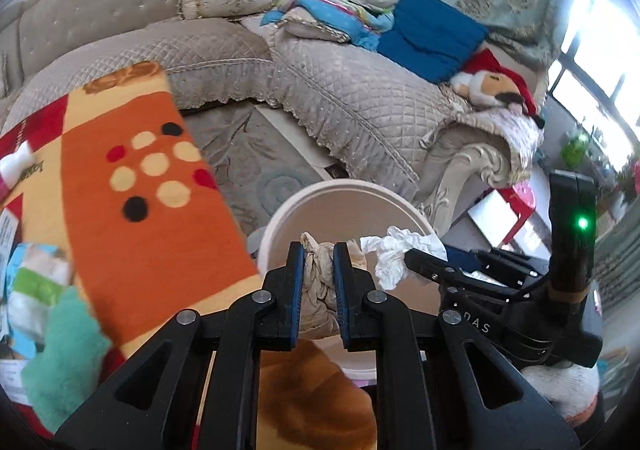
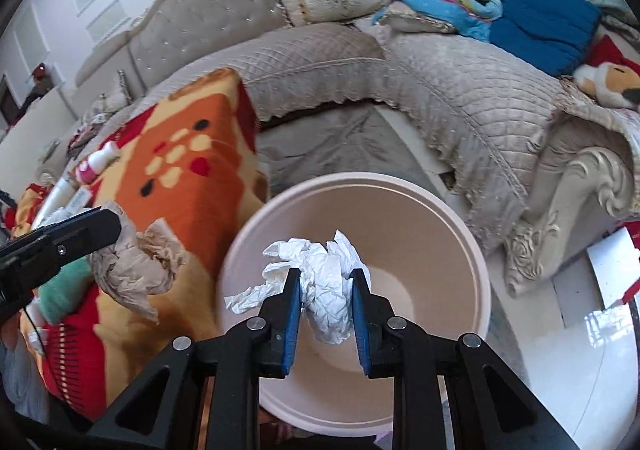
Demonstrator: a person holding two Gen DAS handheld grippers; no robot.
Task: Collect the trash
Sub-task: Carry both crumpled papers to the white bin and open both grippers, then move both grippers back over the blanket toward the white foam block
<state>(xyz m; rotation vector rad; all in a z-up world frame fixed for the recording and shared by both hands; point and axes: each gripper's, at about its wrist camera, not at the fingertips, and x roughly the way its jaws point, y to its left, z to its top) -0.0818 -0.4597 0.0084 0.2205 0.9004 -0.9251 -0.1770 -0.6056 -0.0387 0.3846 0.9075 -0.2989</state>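
Note:
My left gripper (image 1: pixel 318 262) is shut on a crumpled beige paper wad (image 1: pixel 318 282), held at the near rim of a round pinkish trash bin (image 1: pixel 276 226). The wad also shows in the right wrist view (image 2: pixel 132 270) beside the bin's left side. My right gripper (image 2: pixel 326 286) is shut on a crumpled white tissue (image 2: pixel 324 282), held over the open mouth of the bin (image 2: pixel 476 250). The bin's inside looks bare. The tissue also shows in the left wrist view (image 1: pixel 396 250), with the right gripper (image 1: pixel 412 256) just right of my left fingers.
An orange patterned blanket (image 2: pixel 180 170) covers a table left of the bin, with bottles (image 2: pixel 96 162) and packets (image 1: pixel 28 282) on it. A quilted beige sofa (image 2: pixel 460 90) with cushions, blue cloth (image 2: pixel 540 22) and a plush toy (image 1: pixel 496 86) curves behind. Carved sofa arm (image 2: pixel 592 190) stands right.

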